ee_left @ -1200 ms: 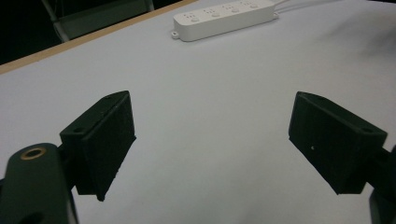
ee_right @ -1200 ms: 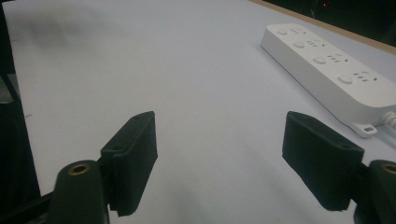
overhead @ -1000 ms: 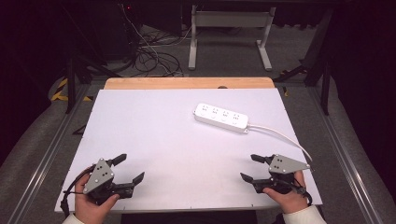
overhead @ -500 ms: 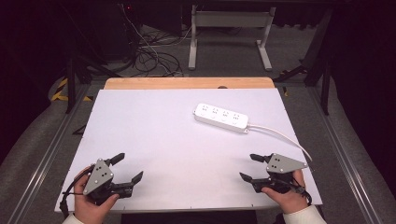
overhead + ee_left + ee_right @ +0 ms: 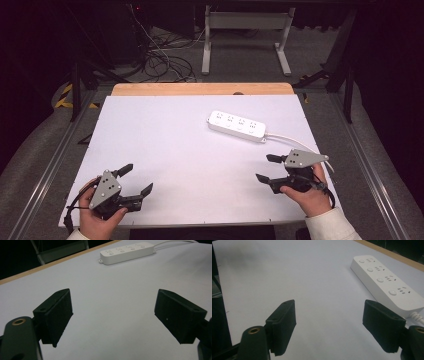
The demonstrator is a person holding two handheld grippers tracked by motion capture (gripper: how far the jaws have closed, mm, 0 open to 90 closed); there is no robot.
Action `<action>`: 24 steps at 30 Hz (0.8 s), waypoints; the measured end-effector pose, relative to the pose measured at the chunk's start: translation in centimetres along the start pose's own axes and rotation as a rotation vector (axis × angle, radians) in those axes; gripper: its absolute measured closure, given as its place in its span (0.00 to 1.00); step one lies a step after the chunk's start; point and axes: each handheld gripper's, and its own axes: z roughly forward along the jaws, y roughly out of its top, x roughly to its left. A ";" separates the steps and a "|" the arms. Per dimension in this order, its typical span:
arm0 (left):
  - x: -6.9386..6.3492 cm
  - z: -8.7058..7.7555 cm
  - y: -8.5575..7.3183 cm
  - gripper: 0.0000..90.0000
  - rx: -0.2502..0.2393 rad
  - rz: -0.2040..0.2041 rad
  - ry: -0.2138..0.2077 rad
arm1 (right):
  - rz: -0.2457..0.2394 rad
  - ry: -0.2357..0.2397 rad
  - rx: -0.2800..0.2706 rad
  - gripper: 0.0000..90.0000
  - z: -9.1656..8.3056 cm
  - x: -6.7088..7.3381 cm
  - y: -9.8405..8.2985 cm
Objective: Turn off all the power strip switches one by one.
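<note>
Currently: left hand-held gripper [image 5: 136,179] released, jaws wide apart, nothing btwn, low over white surface [image 5: 165,145]. Right hand-held gripper [image 5: 267,168] also released, empty. White power strip [image 5: 237,126] lying flat ahead of right hand-held gripper, near but apart (cord [image 5: 295,140] trailing past it); well ahead of left one.

Setting: a lab or test room arranged for recording. A white desk [image 5: 165,150] with a bare wooden far edge stands in a dark, unlit room. Metal rails [image 5: 45,175] run along both sides of it. Behind it, loose black cables [image 5: 165,62] lie tangled on a grey floor [image 5: 240,60], beside the grey metal legs of another bench [image 5: 245,30]. Yellow-black hazard tape [image 5: 64,95] marks the floor at left.
</note>
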 end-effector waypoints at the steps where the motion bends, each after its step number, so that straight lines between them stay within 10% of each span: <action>1: 0.0 0.0 0.0 0.17 0.001 0.002 -0.001 | 0.000 0.000 0.000 0.31 0.0 0.0 0.0; 24: 0.1 -0.1 0.0 0.17 -0.003 -0.005 0.003 | -0.013 -0.026 0.037 0.39 2.2 -3.8 5.0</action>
